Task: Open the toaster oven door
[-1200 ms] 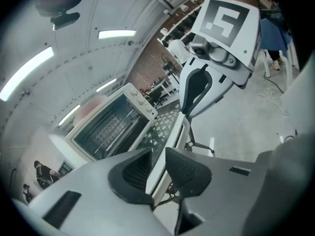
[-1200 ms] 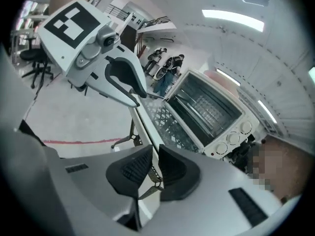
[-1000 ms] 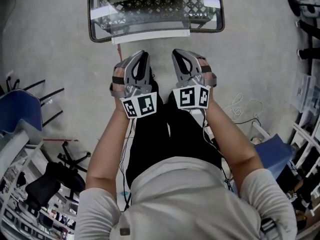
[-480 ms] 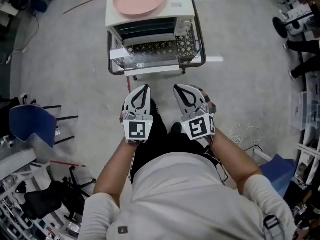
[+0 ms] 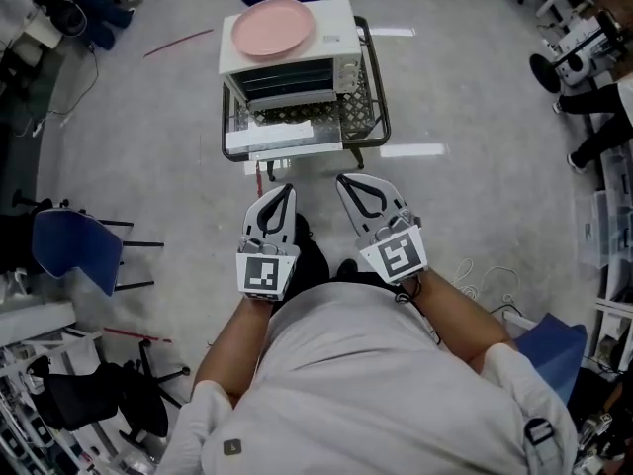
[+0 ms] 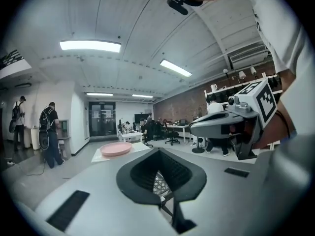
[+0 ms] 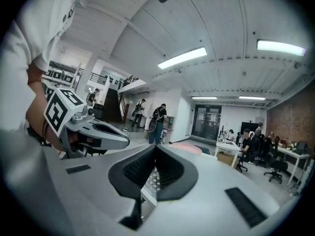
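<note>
Two bare forearms reach forward from the lower centre of the head view, with the wrists side by side.

Left gripper: held left of centre, tips aimed up-frame. The jaws are pressed together with nothing between them. Its marker cube shows a black-and-white square code.

Toaster oven: upper centre, on a wire cart, apart from both tools. The door is folded down at the front and a pink plate rests on top. A label on the oven roof is too small to read.

Right gripper: right of centre, tips leaning inward. The jaws are likewise closed and empty. Its cube carries a similar code.
</note>
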The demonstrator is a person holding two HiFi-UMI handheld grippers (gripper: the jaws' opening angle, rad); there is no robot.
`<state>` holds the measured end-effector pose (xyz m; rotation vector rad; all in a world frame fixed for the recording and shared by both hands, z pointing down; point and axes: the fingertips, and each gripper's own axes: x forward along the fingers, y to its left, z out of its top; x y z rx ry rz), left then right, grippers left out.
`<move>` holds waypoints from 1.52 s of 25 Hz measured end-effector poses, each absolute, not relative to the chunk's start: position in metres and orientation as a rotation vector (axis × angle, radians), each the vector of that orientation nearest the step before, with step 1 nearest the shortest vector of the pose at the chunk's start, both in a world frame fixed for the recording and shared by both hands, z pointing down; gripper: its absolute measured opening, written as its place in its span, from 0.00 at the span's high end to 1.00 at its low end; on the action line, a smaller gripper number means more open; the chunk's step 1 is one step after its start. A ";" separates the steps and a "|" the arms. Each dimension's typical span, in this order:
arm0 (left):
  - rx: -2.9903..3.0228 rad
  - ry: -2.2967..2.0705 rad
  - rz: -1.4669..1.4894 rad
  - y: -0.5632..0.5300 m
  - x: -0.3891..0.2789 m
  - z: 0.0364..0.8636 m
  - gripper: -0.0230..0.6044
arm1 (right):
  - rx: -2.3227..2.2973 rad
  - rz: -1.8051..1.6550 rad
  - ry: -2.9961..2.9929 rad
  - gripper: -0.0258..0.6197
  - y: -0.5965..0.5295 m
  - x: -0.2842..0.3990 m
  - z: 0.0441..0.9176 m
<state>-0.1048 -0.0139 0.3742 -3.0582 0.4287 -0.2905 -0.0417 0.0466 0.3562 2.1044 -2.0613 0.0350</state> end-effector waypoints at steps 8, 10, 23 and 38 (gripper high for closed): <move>-3.051 0.472 -0.104 0.020 -0.133 0.304 0.94 | 2.100 0.092 -2.184 0.93 0.088 -0.068 0.325; -3.051 0.486 -0.071 0.021 -0.144 0.295 0.94 | 2.092 0.099 -2.193 0.93 0.092 -0.073 0.322; -3.050 0.429 -0.093 0.020 -0.210 0.292 0.94 | 2.125 0.115 -2.171 0.93 0.106 -0.123 0.320; -3.141 0.244 -0.089 0.008 -0.332 0.288 0.94 | 2.128 0.142 -2.069 0.93 0.108 -0.242 0.318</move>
